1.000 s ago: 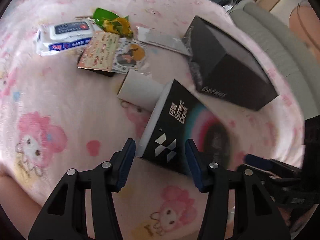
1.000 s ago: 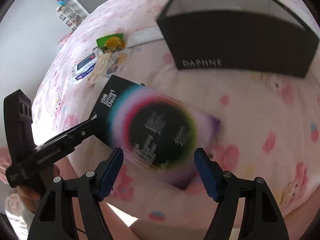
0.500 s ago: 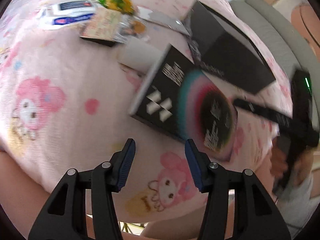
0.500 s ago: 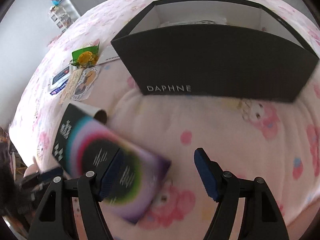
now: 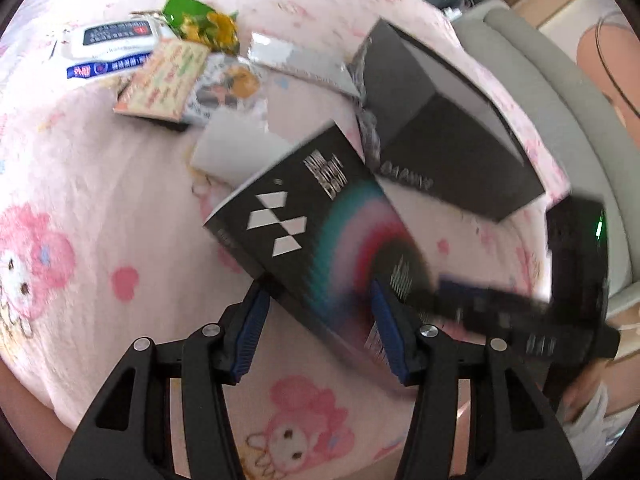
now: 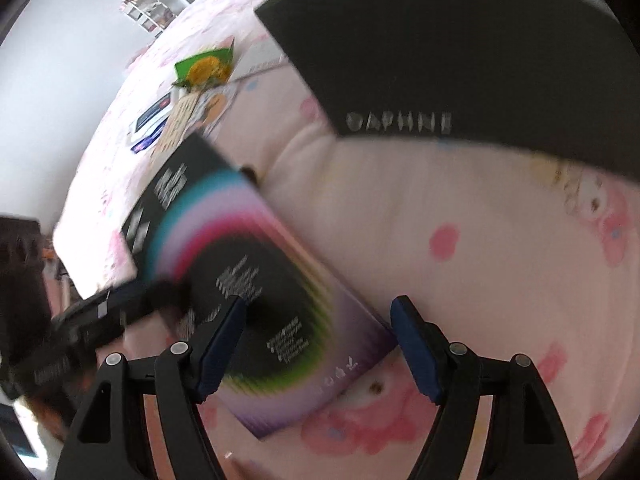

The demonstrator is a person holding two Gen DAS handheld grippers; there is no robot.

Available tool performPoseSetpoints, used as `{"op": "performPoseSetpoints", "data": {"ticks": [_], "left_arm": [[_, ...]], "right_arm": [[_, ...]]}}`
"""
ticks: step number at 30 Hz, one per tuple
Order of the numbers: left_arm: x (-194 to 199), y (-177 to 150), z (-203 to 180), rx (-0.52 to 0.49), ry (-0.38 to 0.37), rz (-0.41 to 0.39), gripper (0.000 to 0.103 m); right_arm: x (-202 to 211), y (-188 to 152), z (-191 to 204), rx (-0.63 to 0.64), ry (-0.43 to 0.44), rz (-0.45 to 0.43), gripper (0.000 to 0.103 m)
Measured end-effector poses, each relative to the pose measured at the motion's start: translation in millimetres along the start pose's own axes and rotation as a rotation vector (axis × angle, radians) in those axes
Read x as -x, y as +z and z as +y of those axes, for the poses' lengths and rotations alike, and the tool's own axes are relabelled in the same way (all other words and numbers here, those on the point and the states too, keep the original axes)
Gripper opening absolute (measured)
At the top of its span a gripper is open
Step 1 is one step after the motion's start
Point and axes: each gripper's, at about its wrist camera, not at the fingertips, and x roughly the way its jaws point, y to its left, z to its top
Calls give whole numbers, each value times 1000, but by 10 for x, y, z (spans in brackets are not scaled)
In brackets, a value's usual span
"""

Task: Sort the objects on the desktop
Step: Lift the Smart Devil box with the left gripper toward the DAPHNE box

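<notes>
A flat black box with a rainbow ring lies on the pink blanket; it also shows in the right wrist view. My left gripper is open, its fingers on either side of the box's near edge. My right gripper is open over the box's other end, and its left finger lies on the box top. An open black DAPHNE box stands beyond; it also shows in the right wrist view.
A white tube lies behind the flat box. Farther back lie a wipes pack, a card, a sticker packet, a green-yellow item and a silver sheet. A grey sofa is at the right.
Both grippers have closed in on the flat box from opposite ends. The left fingers now straddle its near edge. The right gripper has swung back over it.
</notes>
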Motion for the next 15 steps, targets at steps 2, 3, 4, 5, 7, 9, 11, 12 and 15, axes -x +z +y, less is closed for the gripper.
{"op": "performPoseSetpoints", "data": {"ticks": [2,3,4,5,7,9,11,12,15], "left_arm": [[-8,45,15,7,19,-14,53],[-17,65,25,11,30,-20,53],[-25,86,35,14,42,-25,53],[-43,89,47,14,49,-20,53],[-83,38,49,-11,61,12,58],[-98,-51,11,-56,72,45,62],[-86,-150,-27,-97,82,60,62],[-81,-200,-31,-102,78,68,62],[-96,-325,-14,-84,37,89,62]], "right_arm": [[28,-65,34,5,45,29,73],[61,-107,76,23,70,35,73],[99,-149,128,46,89,36,73],[123,-173,170,64,85,29,73],[145,-188,202,84,47,4,73],[83,-159,165,76,-42,-18,73],[13,-127,112,54,-68,-29,73],[-22,-111,87,41,-57,-30,73],[-84,-60,117,41,-4,-36,73]]}}
